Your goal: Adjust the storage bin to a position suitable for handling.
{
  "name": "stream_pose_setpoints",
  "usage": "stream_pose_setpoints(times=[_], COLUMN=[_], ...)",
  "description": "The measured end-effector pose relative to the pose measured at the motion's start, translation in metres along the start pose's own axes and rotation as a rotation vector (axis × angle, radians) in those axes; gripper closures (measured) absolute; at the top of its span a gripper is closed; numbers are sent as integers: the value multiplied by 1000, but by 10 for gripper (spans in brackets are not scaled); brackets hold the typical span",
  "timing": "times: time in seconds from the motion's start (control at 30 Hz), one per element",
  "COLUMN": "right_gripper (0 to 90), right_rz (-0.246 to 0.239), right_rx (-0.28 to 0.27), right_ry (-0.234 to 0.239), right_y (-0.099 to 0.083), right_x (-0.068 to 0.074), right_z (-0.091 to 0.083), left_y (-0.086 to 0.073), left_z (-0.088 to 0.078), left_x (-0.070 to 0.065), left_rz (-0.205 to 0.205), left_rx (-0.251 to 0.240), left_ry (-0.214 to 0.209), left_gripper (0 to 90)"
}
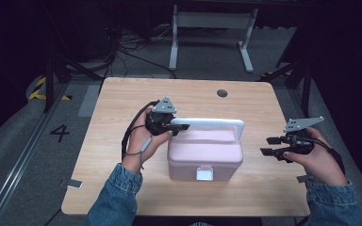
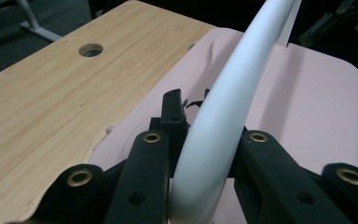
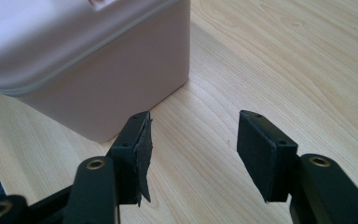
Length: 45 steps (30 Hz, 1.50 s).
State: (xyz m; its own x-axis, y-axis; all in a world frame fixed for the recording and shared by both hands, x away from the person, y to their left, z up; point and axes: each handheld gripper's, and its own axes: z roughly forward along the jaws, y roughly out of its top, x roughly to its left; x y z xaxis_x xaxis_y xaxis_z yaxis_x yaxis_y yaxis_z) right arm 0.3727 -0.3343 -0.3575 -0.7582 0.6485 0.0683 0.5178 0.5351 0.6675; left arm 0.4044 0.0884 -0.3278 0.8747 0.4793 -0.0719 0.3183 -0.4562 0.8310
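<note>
A pink lidded box point(image 1: 205, 157) with a white front latch point(image 1: 204, 174) stands mid-table. Its white handle point(image 1: 212, 123) is raised upright above the lid. My left gripper point(image 1: 173, 126) is shut on the handle's left end; in the left gripper view the white handle point(image 2: 223, 116) runs up between the two black jaws, which press on it, above the pink lid point(image 2: 303, 93). My right gripper point(image 1: 269, 146) hovers open to the right of the box, jaws pointing at it. In the right gripper view the open gripper point(image 3: 193, 149) holds nothing, with the box's corner point(image 3: 98, 70) just ahead.
The wooden table point(image 1: 122, 103) has a round cable hole point(image 1: 222, 93) at the back. Bare wood lies left of the box and along the front edge. Beyond the table are a dark floor, cables and a white desk frame point(image 1: 212, 28).
</note>
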Motion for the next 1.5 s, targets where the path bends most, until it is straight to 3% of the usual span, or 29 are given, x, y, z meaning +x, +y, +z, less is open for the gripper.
stream_pose_setpoints(times=[0.17, 0.6, 1.0, 1.5], right_gripper=[468, 491, 513, 533], right_rz=[-21, -19, -15, 21], right_rx=[-35, -74, -104, -116], right_ry=[23, 14, 20, -4], right_y=[4, 6, 4, -9], right_x=[5, 7, 12, 12], right_z=[-4, -11, -16, -22], left_y=[5, 20, 33, 51], left_z=[-2, -8, -7, -3], left_x=[-2, 5, 23, 54], left_rz=[13, 30, -43, -73], left_rx=[-6, 2, 5, 20], left_ry=[7, 33, 21, 38], left_gripper=[791, 796, 796, 754])
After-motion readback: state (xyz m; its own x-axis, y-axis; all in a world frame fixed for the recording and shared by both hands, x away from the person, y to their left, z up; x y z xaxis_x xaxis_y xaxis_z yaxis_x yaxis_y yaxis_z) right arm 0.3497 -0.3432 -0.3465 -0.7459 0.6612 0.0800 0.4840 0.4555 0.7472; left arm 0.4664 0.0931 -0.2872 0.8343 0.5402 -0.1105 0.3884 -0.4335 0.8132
